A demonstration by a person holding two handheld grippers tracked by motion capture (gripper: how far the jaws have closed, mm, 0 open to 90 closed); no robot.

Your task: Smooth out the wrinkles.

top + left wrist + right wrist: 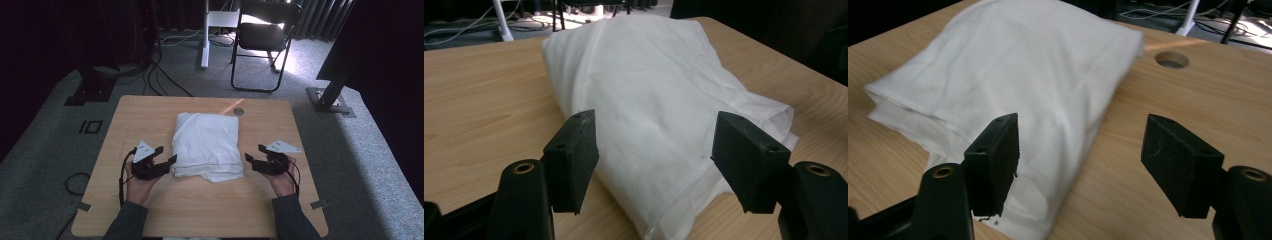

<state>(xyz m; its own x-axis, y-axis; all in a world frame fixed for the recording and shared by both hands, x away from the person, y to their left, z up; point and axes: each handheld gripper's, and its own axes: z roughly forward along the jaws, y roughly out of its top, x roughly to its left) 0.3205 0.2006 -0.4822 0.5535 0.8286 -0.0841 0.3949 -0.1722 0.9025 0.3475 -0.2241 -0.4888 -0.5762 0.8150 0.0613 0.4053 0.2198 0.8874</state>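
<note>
A folded white cloth lies in the middle of the wooden table. My left gripper hovers at the cloth's near left corner, jaws open and pointing toward it. In the left gripper view the cloth spreads out beyond the open gripper, whose pads do not press on it. My right gripper stands open just off the cloth's near right edge. In the right gripper view the cloth lies ahead and to the left of the gripper, with bare wood under the right jaw.
A round hole is cut in the table just beyond the cloth's far right corner. On the carpet behind the table stand a black folding chair, a white desk leg, loose cables and black stands.
</note>
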